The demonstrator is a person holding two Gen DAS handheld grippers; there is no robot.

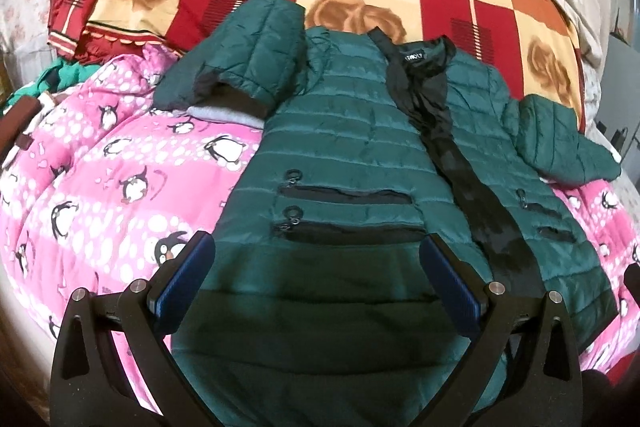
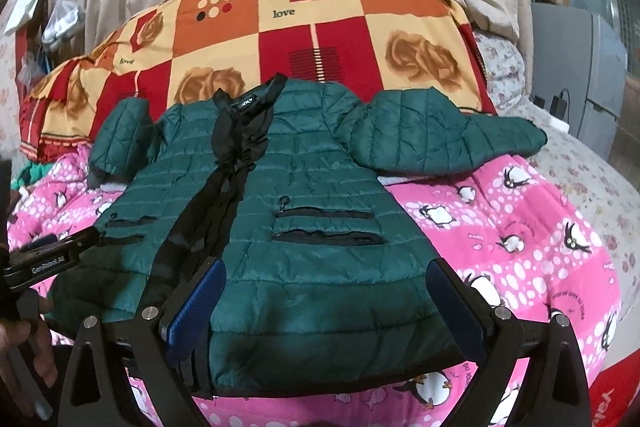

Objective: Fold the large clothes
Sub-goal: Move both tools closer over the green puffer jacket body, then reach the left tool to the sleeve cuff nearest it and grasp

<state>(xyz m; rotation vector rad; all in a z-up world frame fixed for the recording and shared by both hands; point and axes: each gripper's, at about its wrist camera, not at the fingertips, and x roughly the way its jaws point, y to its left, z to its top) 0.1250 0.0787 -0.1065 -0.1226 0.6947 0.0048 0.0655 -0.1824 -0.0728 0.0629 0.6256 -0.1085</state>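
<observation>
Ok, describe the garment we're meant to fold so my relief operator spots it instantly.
Start from the big red, orange and cream checked quilt with roses at the head of the bed; in front of it lies a pink penguin blanket. Spread on that blanket is the dark green quilted jacket: the only puffy green garment, with black lining down its open front and black zip pockets.
</observation>
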